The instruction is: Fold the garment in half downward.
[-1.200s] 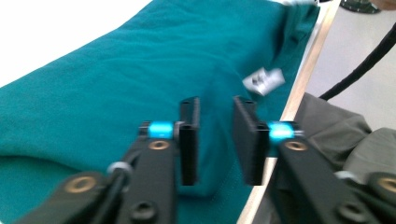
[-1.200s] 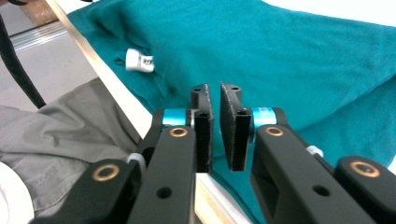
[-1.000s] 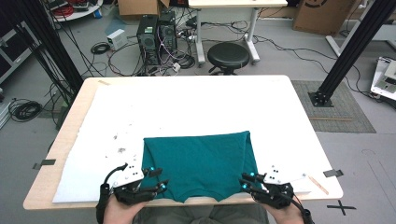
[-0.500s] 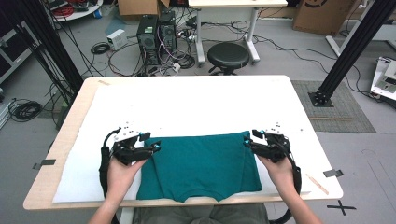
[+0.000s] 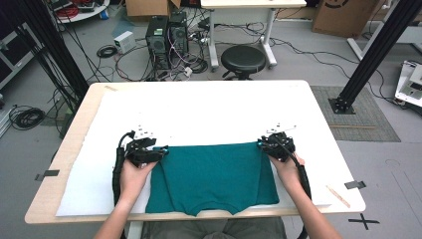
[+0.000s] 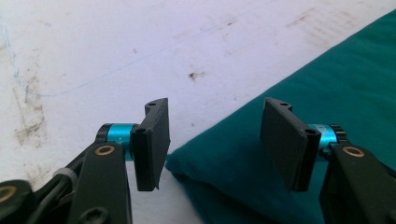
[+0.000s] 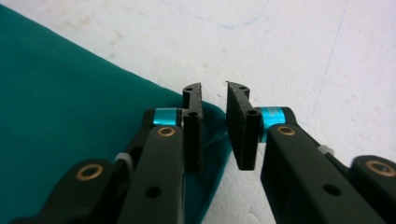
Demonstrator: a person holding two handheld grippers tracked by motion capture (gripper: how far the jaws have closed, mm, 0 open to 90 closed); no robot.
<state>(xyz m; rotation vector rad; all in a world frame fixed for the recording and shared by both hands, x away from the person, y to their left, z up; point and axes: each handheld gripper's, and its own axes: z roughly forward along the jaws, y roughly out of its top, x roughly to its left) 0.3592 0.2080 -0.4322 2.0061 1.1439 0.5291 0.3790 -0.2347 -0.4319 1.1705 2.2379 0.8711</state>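
Black jaws of the left gripper (image 6: 212, 144) spread wide, nothing between them, poised over the far left corner of the teal cloth (image 6: 299, 121). Rounded folded corner of that cloth lying just below the gap, on the stained white mat (image 6: 93, 51). Right gripper (image 7: 215, 126) parted by a narrow slit only, gripping nothing, tips hovering at the cloth's (image 7: 70, 93) far right corner, edge of the fabric running under the one jaw.

Seen from above: left gripper (image 5: 160, 151) and right gripper (image 5: 262, 144) at the two far corners of the cloth (image 5: 211, 174), a hand (image 5: 133, 172) behind the left one and a hand (image 5: 287, 167) behind the right. Cloth spread flat, near edge reaching the table's front, resting on the mat (image 5: 209, 114) covering a wooden table (image 5: 40, 214). Beyond the table, a black stool (image 5: 243, 59) and computer towers (image 5: 166, 32) among cables on the floor.
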